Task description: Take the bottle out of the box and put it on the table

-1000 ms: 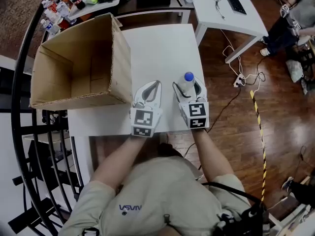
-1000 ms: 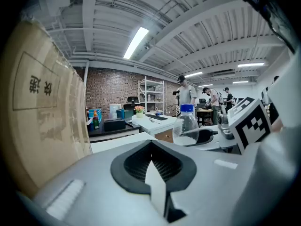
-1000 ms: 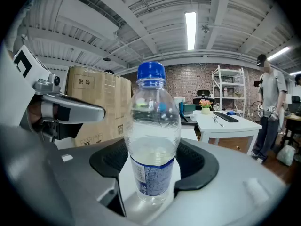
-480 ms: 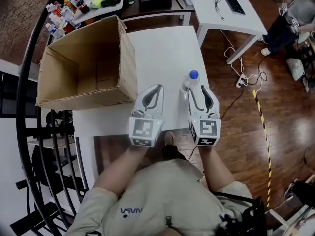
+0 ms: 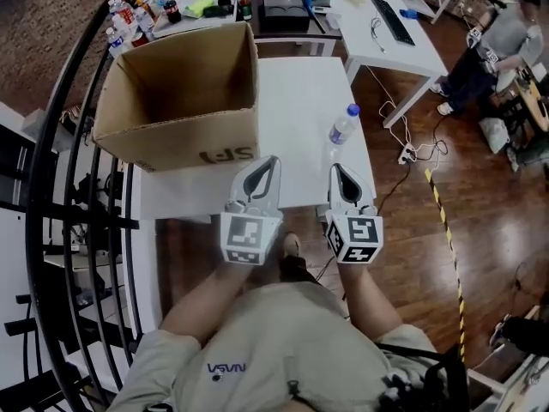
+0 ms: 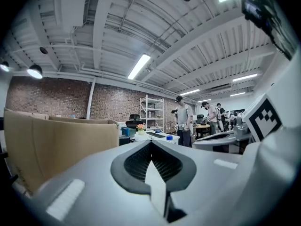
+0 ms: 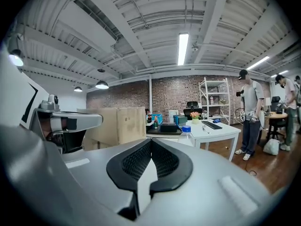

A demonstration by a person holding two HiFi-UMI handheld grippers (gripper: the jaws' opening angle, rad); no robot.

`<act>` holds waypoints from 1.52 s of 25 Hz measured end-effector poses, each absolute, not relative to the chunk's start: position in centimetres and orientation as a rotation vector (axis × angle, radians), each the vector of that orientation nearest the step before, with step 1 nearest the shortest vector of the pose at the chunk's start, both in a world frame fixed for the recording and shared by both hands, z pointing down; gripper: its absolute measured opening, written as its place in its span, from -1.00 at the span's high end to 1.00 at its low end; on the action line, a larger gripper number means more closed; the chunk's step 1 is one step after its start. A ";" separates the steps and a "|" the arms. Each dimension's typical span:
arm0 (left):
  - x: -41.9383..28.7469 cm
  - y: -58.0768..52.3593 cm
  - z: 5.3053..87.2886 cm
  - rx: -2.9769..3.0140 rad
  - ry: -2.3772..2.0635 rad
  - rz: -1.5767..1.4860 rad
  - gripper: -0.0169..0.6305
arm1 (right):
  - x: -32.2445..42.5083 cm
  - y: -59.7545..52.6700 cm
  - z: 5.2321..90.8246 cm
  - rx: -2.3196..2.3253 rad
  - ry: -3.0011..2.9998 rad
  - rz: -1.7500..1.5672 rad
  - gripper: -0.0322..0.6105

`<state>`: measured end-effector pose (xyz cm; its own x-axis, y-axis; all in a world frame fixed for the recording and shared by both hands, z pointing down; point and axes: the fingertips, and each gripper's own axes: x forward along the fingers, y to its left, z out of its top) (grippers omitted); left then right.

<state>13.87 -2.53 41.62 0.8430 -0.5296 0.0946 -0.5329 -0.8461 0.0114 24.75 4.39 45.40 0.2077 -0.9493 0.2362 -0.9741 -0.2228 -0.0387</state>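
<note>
Head view: the clear plastic bottle with a blue cap (image 5: pixel 344 127) stands upright on the white table (image 5: pixel 296 84) near its right edge, outside the open brown cardboard box (image 5: pixel 206 140). The left gripper (image 5: pixel 272 161) and right gripper (image 5: pixel 337 169) hang by the near edge, apart from it.

Left gripper view: jaws pressed together, empty.

Right gripper view: jaws have just been closing and meet on nothing, with the bottle ahead, seemingly steady. Best to retreat straight back, with no sideways swing
</note>
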 end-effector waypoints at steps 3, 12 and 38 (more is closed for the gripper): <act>8.6 -0.8 40.8 2.961 -0.887 0.100 0.95 | 20.4 6.3 43.9 2.339 -1.913 0.322 0.90; -4.9 3.5 40.4 2.867 -1.026 0.088 0.95 | 9.4 11.4 40.7 2.214 -2.039 0.294 0.90; -4.7 11.2 40.6 2.818 -1.196 0.101 0.95 | 9.7 17.3 40.8 2.068 -2.184 0.208 0.90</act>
